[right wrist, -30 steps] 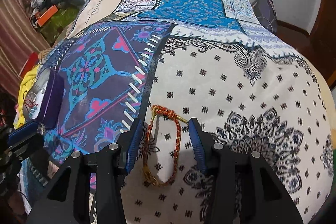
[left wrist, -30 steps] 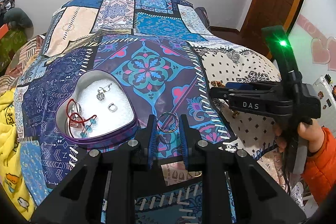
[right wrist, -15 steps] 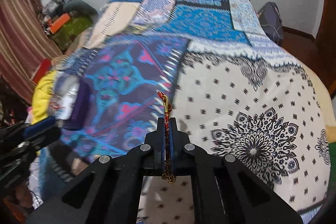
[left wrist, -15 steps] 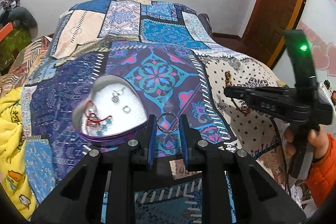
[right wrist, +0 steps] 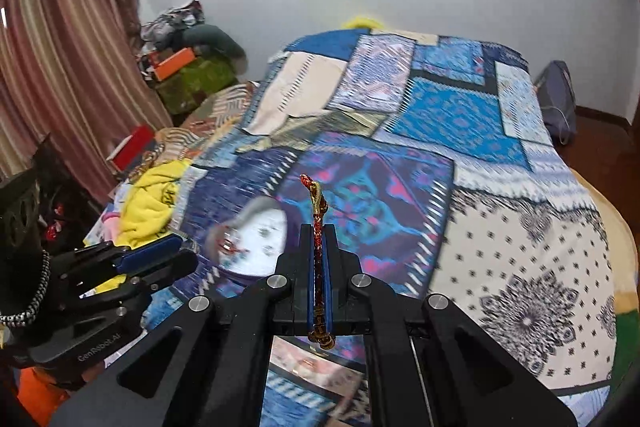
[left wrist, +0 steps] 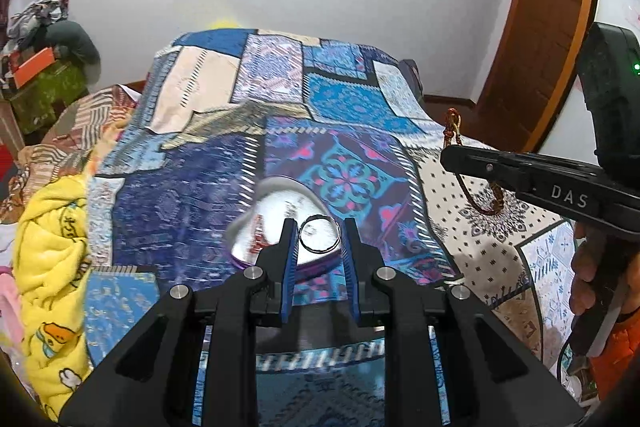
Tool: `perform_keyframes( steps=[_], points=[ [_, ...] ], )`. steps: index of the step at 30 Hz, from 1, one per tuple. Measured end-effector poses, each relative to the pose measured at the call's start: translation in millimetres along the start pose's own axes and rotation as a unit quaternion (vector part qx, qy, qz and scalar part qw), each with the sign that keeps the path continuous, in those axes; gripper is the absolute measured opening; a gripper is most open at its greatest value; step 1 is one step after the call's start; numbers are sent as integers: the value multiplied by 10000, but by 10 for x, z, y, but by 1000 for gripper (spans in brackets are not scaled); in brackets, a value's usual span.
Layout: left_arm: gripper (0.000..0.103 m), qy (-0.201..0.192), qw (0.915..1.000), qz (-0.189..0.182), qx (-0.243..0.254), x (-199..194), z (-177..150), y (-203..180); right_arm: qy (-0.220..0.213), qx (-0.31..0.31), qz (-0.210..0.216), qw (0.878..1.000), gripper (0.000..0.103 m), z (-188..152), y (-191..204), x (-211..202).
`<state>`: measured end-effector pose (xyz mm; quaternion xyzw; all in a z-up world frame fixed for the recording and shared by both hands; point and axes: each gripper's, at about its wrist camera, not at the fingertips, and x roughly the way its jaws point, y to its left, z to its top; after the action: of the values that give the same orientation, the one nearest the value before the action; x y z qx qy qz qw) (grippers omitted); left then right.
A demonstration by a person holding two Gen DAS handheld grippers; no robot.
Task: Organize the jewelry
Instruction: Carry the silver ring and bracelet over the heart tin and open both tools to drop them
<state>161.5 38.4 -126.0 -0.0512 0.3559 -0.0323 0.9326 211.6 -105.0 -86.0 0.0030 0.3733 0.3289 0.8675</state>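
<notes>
My left gripper (left wrist: 319,235) is shut on a thin silver ring bangle (left wrist: 319,233) and holds it in the air above the heart-shaped tin (left wrist: 276,195), which has a white lining and some red jewelry inside. My right gripper (right wrist: 318,231) is shut on a red and gold braided bracelet (right wrist: 317,211), lifted off the bed. The bracelet also shows in the left wrist view (left wrist: 454,125), hanging from the right gripper (left wrist: 448,157). The tin shows blurred in the right wrist view (right wrist: 256,227), left of the right gripper. The left gripper shows there too (right wrist: 182,251).
A patchwork bedspread (left wrist: 280,99) covers the bed. A yellow blanket (left wrist: 52,227) lies at its left edge. Boxes and clothes (left wrist: 40,67) are piled at the far left. A wooden door (left wrist: 540,47) stands at the right, a curtain (right wrist: 60,67) on the left.
Both grippers have risen from the bed. The right one closed on the bracelet and lifted it towards the tin. The left one carried the ring bangle over the tin.
</notes>
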Motion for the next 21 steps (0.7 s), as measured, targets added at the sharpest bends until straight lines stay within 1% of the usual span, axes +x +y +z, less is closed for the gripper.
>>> perform_keyframes(
  steps=[6, 11, 16, 21],
  points=[
    [20, -134, 9996, 217, -94, -87, 25, 239, -44, -94, 222, 9997, 3, 100, 220, 114],
    [20, -43, 9992, 305, -253, -12, -47, 441, 59, -196, 340, 9992, 3, 139, 360, 271],
    [20, 113, 9989, 208, -400, 116, -145, 546, 291, -195, 409, 9985, 3, 115, 413, 492],
    [20, 254, 9989, 102, -374, 282, -175, 567, 561, -184, 445, 9973, 3, 49, 430, 706]
  ],
)
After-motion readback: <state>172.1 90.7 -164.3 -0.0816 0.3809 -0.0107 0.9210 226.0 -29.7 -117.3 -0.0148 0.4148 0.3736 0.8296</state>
